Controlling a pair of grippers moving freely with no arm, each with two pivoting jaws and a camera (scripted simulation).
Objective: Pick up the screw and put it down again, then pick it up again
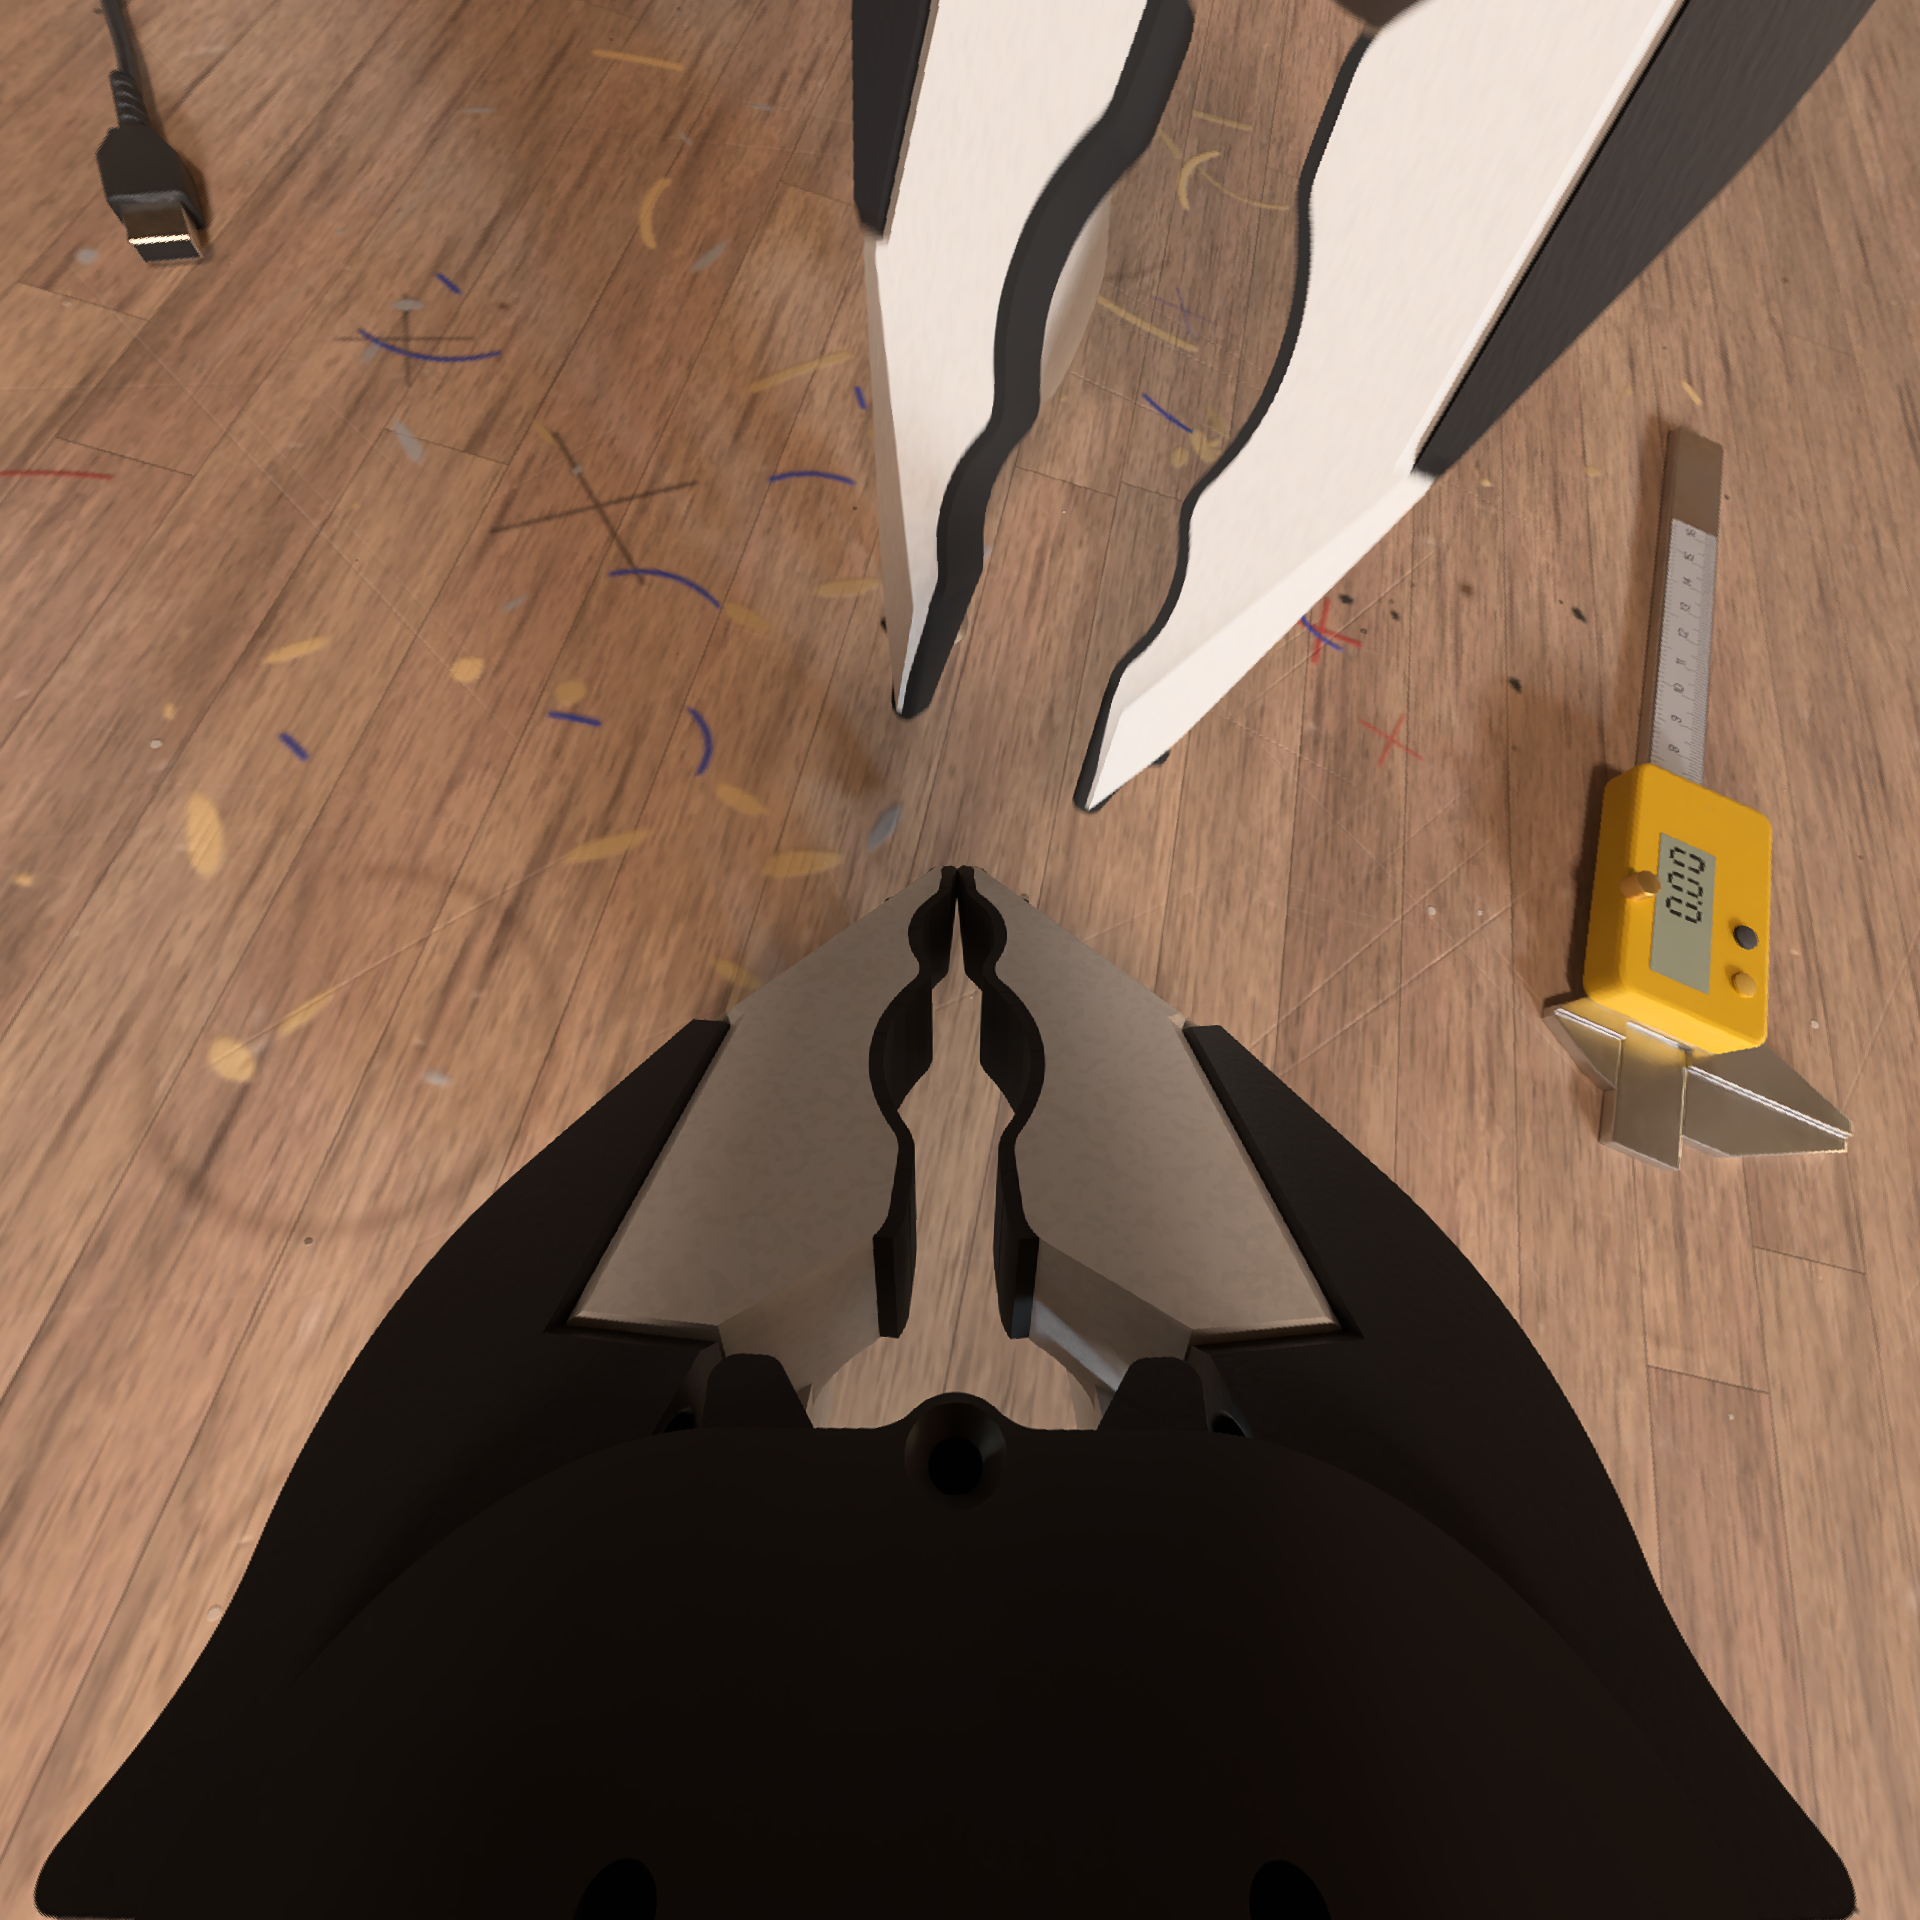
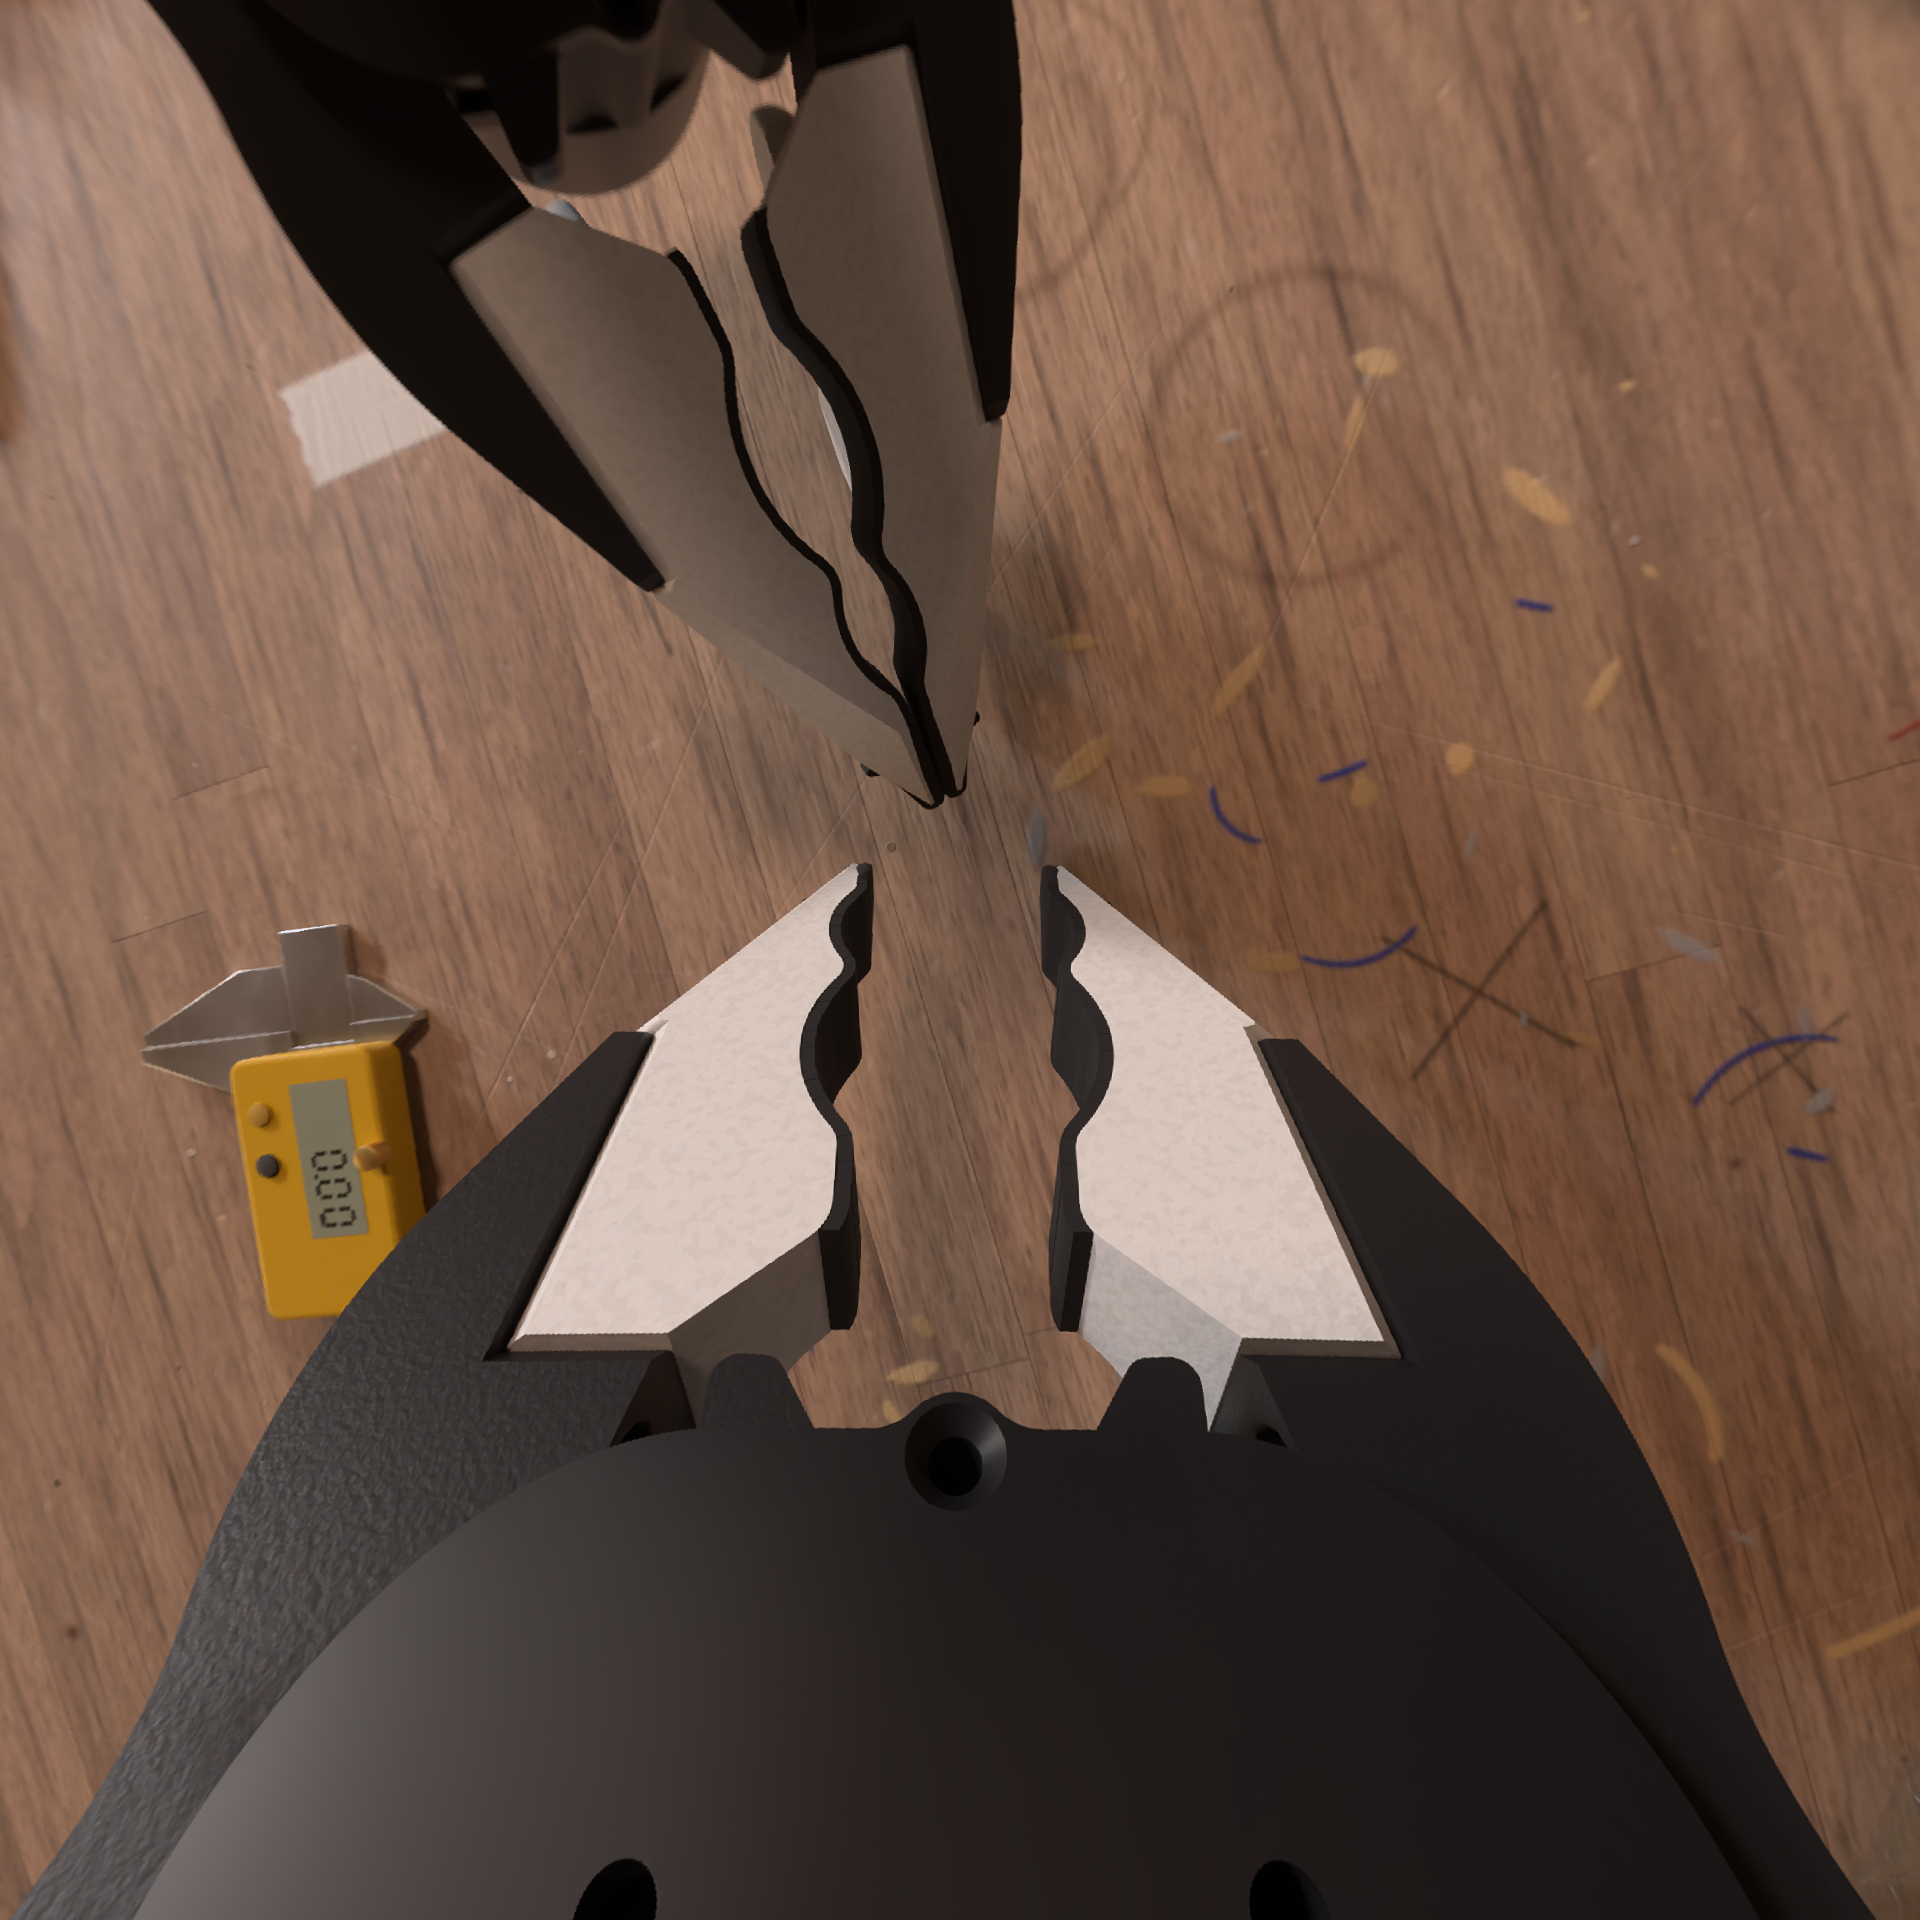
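Note:
I see no screw clearly in either view. My left gripper [image 1: 956,873] is shut, its tips pressed together just above the wooden surface [image 1: 416,935]. In the right wrist view the left gripper [image 2: 935,795] points down toward me, and a tiny dark bit [image 2: 870,771] sticks out beside its tips. I cannot tell whether that is the screw. My right gripper [image 2: 956,883] is open and empty, its tips just short of the left gripper's tips. In the left wrist view the right gripper [image 1: 1003,753] faces me with its white fingers [image 1: 1247,623] spread.
A yellow digital caliper [image 1: 1678,904] lies on the wood to the right of the left gripper and also shows in the right wrist view [image 2: 327,1174]. A black cable plug [image 1: 156,197] lies far left. A pale tape strip [image 2: 353,416] is stuck on the wood.

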